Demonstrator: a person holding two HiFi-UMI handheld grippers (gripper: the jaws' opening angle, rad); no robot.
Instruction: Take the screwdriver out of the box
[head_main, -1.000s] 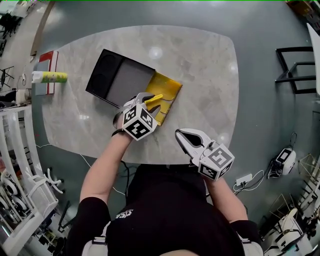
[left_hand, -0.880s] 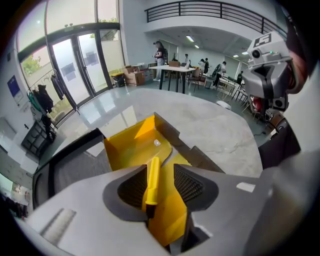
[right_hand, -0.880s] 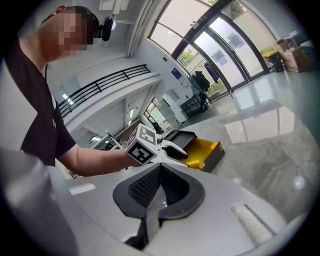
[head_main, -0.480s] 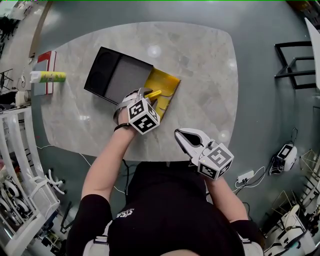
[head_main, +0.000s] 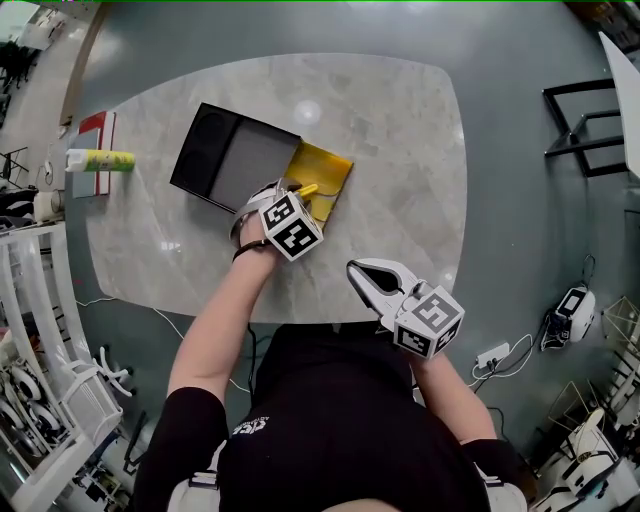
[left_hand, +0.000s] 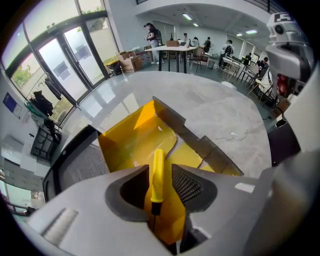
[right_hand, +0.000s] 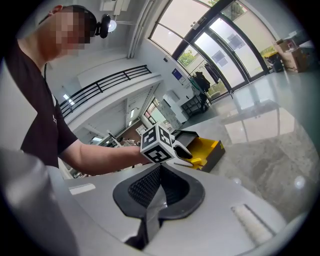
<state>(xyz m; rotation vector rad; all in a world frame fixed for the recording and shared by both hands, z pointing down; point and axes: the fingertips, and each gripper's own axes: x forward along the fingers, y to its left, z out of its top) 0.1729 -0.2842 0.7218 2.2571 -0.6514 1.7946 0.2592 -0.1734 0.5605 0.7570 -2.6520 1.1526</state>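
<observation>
Between the jaws of the left claw (left_hand: 160, 176): the yellow handle of the screwdriver (left_hand: 157, 162), its dark shank running back toward the claw's throat. The jaws have just been closing from their widest. A gap shows on the right pad's side, so the handle is bracketed, not gripped. Against the head view of a second ago, this claw has tipped steeper, nose down into the box, and its marker cube has swung round with it. Its place over the box is hardly altered.

Directly under and ahead of the claw: the yellow tray (left_hand: 130, 145) at one end of the black box (head_main: 190, 160). The screwdriver lies on the tray floor, not lifted. To the claw's left is the grey-lined section of the box. The box sits flat on the marble bench (head_main: 400, 140).

Well apart, back toward the person at the bench's near edge: the right claw (right_hand: 159, 172), jaws together on nothing, pointing toward the box.

Reading: alignment looks done. Judged remaining: finish the close on the handle, then lift clear of the tray walls. Risk: the round, slick handle may roll off the pads if the close is off-centre.
</observation>
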